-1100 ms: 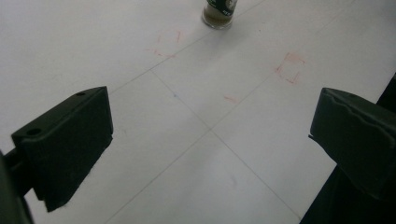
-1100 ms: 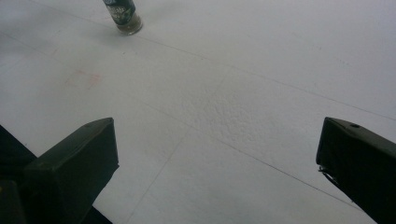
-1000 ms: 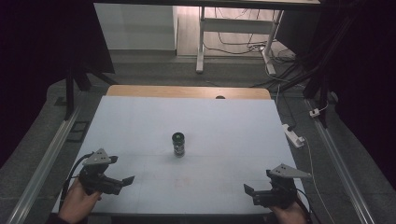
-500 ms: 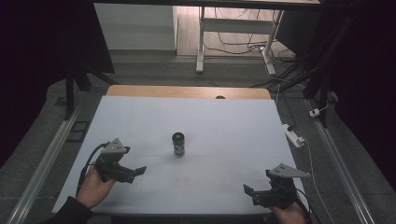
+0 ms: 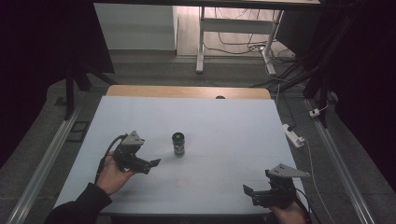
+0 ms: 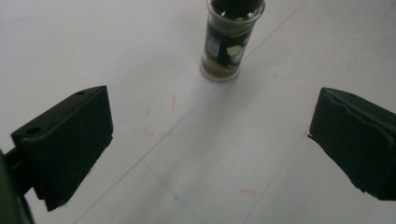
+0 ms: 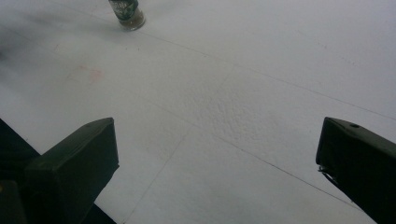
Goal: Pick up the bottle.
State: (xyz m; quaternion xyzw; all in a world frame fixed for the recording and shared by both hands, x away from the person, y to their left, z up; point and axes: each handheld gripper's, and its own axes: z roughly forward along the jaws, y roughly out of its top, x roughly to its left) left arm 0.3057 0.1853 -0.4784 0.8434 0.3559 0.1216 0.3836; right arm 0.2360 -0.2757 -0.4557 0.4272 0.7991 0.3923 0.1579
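A small spice jar (image 5: 178,143) with a dark lid and green label stands upright near the middle of the white table (image 5: 224,126). My left gripper (image 5: 150,165) is open, a short way to the jar's left and nearer the front, pointing toward it. In the left gripper view the jar (image 6: 229,42) stands ahead of the wide-spread jaws, nothing between them. My right gripper (image 5: 248,192) is open at the front right corner, low over the table. Its view catches the jar (image 7: 127,13) far off at the top left.
The far edge of the table shows a strip of bare wood (image 5: 187,91). A white power strip (image 5: 293,135) lies on the floor to the right, and a metal rail (image 5: 42,163) runs along the left. Faint red marks (image 6: 161,119) stain the surface.
My left gripper has moved forward and to the right, from the front left corner toward the jar. The right gripper has stayed in place.
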